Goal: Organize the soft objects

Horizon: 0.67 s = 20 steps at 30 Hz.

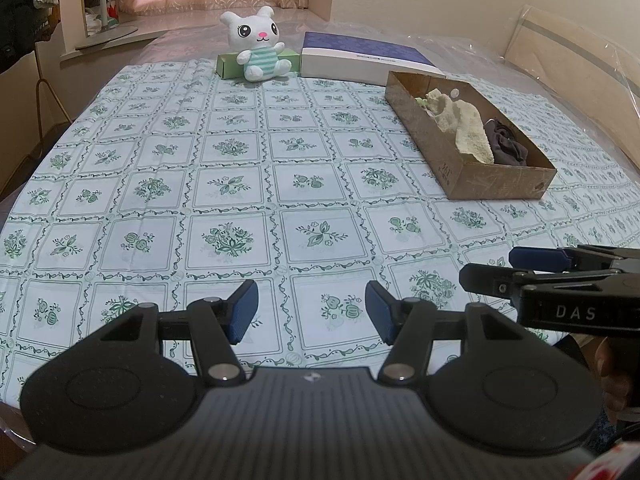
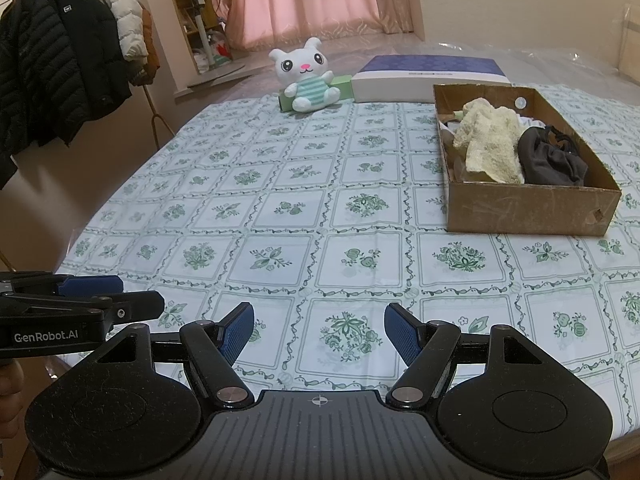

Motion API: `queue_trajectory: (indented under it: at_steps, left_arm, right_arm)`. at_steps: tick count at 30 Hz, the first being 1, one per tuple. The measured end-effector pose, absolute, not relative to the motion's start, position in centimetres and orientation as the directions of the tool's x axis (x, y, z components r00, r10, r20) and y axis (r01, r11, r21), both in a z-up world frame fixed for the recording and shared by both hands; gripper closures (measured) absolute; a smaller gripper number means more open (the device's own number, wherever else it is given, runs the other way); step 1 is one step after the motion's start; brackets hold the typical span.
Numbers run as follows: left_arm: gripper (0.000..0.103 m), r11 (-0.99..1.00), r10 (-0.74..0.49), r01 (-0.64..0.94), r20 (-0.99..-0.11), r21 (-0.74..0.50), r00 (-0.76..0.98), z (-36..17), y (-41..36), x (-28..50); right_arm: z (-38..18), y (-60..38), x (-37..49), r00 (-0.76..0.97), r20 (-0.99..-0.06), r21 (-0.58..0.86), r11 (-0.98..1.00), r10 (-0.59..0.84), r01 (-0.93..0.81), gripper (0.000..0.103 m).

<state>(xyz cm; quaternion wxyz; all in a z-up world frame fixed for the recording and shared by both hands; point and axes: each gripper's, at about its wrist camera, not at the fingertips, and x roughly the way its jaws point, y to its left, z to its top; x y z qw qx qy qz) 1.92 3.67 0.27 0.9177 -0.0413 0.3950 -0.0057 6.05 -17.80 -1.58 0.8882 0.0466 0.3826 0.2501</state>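
Both grippers hover low over the tablecloth (image 2: pixel 280 208), side by side; left gripper (image 1: pixel 311 314) and right gripper (image 2: pixel 319 334) stand wide, empty. The cream cloth (image 2: pixel 490 146) and dark garment (image 2: pixel 552 160) lie gathered in the cardboard box (image 2: pixel 528 210) — apparently the collecting place; the plush bunny (image 2: pixel 306 76) sits propped against a green box (image 2: pixel 344 86), far side — probably next.

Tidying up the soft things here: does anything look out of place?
The plush bunny sits alone against the green box at the table's far edge, while the cream cloth and dark cloth lie in the cardboard box.
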Motion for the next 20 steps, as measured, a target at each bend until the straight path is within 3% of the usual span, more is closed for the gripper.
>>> queue_trajectory:
  at_steps: [20]
  left_arm:
    - [0.046,0.996,-0.042,-0.026,-0.732,-0.081,0.68,-0.35,3.72,2.18]
  right_arm:
    - [-2.21,-18.0,6.37,0.578,-0.667,0.274,0.876,0.471,-0.398,0.031]
